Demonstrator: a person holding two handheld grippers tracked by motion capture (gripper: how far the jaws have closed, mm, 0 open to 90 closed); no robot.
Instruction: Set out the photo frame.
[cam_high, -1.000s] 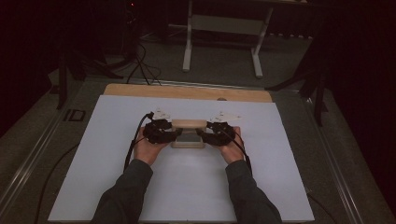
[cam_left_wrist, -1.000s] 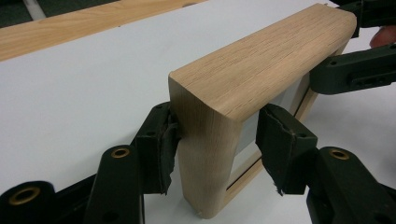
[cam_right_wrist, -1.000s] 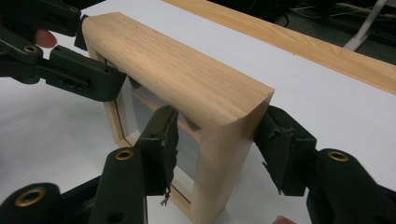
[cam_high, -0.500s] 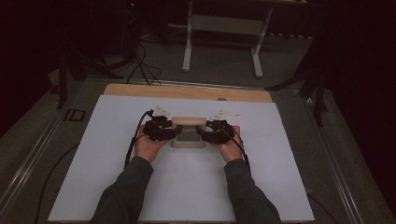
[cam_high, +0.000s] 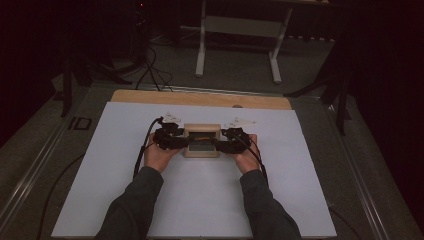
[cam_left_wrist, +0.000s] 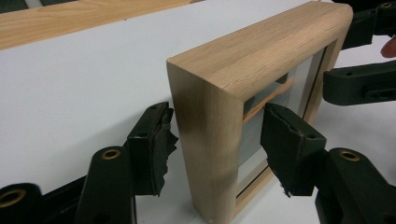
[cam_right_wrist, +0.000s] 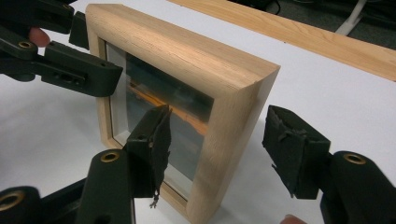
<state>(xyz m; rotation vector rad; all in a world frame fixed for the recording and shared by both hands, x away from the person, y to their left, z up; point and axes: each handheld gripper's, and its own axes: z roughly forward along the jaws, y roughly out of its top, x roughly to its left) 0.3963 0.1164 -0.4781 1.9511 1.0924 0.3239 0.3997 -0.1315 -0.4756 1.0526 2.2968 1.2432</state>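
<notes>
- Person's sleeved forearms come in from near edge of white rectangular table sheet (cam_high: 200, 200), one black gripper per hand.
- Left gripper (cam_left_wrist: 217, 140): jaws just been opening, now released; frame's left side sits btwn pads w/ a gap each side, no contact.
- Right gripper (cam_right_wrist: 215, 144): same, jaws just been opening, released, straddling frame's right side w/o touching.
- Light oak square picture frame w/ glass front (cam_high: 201, 140) stands upright mid-sheet, btwn both grippers.
- Bare wooden table strip (cam_high: 200, 98) along far edge.
</notes>
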